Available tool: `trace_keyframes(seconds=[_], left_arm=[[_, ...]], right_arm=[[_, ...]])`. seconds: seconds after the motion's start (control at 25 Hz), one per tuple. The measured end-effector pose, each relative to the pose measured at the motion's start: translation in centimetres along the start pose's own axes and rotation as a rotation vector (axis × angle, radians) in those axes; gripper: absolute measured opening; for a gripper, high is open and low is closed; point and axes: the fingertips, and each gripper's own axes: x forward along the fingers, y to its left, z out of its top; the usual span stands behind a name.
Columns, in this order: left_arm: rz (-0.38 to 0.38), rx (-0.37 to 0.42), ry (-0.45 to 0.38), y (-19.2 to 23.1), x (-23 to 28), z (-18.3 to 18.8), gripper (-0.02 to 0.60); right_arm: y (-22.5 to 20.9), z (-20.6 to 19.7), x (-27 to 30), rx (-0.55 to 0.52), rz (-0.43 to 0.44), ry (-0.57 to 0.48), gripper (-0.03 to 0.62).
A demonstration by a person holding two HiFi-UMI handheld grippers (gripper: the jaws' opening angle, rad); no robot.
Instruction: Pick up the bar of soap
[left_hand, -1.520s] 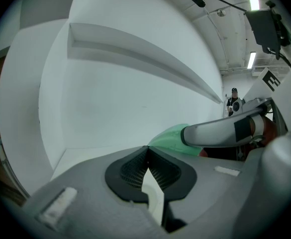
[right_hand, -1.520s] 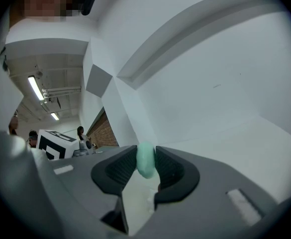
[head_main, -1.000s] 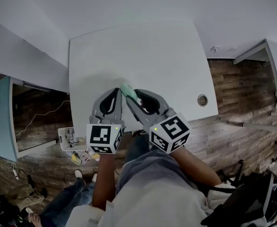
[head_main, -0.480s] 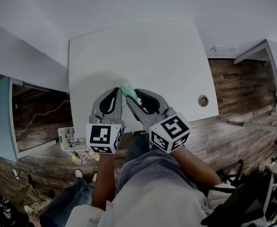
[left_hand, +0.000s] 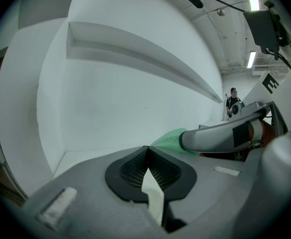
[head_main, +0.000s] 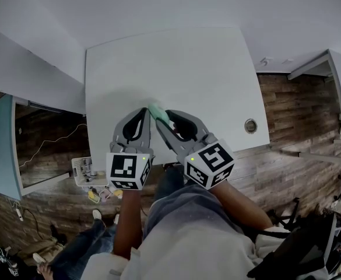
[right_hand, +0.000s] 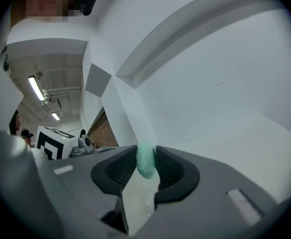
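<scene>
While the grey left gripper point(left_hand: 147, 152) holds its jaws pressed together on nothing, the grey right gripper point(right_hand: 146, 161) pinches the pale green bar of soap point(right_hand: 145, 158) over the white rectangular table point(head_main: 205, 69).

Light looks soft and even to me: the white surface point(head_main: 170, 69) reads bright, with only faint shadow by the left tool point(head_main: 145, 111) and right tool point(head_main: 163, 119). Strip lights point(right_hand: 36, 87) glare slightly. Both tool views bend strongly and go black at the corners.
</scene>
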Motion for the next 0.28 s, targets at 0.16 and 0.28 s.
trace_keyframes(seconds=[0.16,0.28], left_arm=[[0.001,0.003,-0.002,0.01,0.10,0.32,0.000],[0.002,0.003,-0.002,0.06,0.22,0.37,0.000]], right_arm=[[-0.05,0.29,0.03,0.000,0.002,-0.002,0.120],[-0.15,0.35,0.11,0.000,0.003,-0.002,0.120]])
